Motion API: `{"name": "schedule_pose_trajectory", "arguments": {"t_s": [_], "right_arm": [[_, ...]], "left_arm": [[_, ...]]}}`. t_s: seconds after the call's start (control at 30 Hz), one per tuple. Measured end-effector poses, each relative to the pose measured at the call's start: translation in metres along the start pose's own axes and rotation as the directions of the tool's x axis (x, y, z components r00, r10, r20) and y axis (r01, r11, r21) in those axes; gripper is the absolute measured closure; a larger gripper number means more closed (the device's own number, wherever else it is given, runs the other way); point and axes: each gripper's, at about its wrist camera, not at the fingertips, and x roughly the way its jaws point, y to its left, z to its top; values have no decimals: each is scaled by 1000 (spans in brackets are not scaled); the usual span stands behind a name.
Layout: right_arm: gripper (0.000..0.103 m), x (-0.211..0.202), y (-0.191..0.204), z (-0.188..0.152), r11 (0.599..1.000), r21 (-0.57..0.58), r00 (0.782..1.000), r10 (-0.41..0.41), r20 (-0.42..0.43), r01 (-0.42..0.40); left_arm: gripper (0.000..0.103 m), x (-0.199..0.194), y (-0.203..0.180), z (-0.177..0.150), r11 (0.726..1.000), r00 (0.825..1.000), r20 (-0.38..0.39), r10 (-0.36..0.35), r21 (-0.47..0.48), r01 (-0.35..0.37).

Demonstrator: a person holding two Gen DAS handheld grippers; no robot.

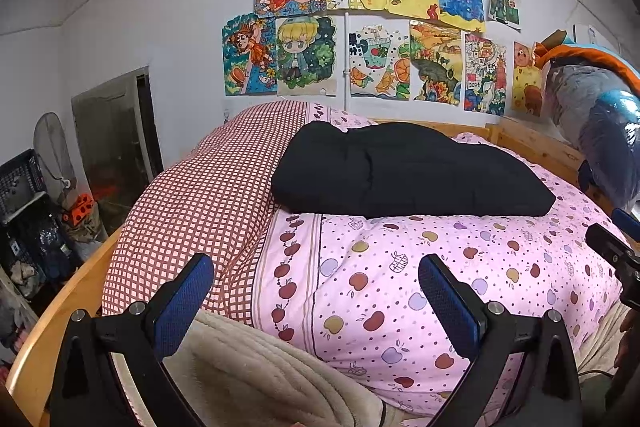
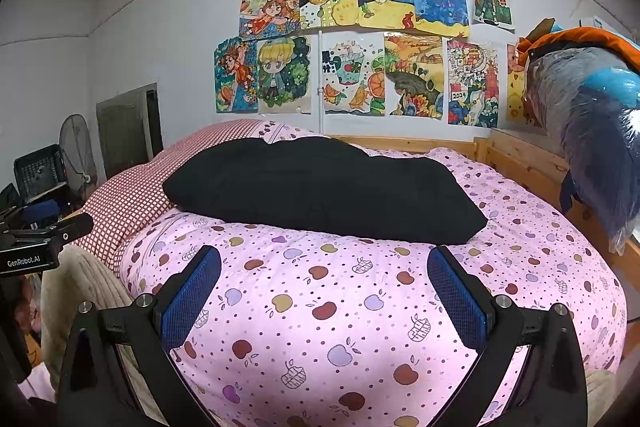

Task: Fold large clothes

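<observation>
A black garment [image 1: 408, 171] lies as a thick, compact bundle on the far half of the bed, resting on a pink apple-print quilt [image 1: 400, 279], with its left end reaching over onto a red checked quilt [image 1: 192, 203]. Both tools hang over the near edge of the bed, well apart from the bundle: the left gripper [image 1: 316, 291] has its blue-padded fingers spread wide with nothing between them, and the right gripper [image 2: 324, 287] is likewise spread and empty. A beige blanket [image 1: 256, 367] sits just under the left gripper at the bed's near corner. The garment looks already folded, or close to it, so the risk lies in any further handling. The bundle is puffy and sits on soft, rounded bedding, so a pinch at one edge would likely lift only the top layer and let the fold spring open. A low reach could also catch the pink quilt along with the black fabric and drag both. The left end sits across the seam between the two quilts, where the surface slopes, so a push from the right may slide the bundle toward the red checked side. A plastic-wrapped bundle [image 2: 592, 131] overhangs the wooden bed rail [image 2: 532, 163] on the right and could snag a wide swing of the right arm.
</observation>
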Motion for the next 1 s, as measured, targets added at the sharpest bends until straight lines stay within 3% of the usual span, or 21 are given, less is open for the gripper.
{"name": "schedule_pose_trajectory", "arguments": {"t_s": [1.0], "right_arm": [[2, -1, 4, 0, 1000, -2, 1000, -4, 3, 4]], "left_arm": [[0, 2, 3, 3, 1000, 1000, -7, -14, -13, 14]]}}
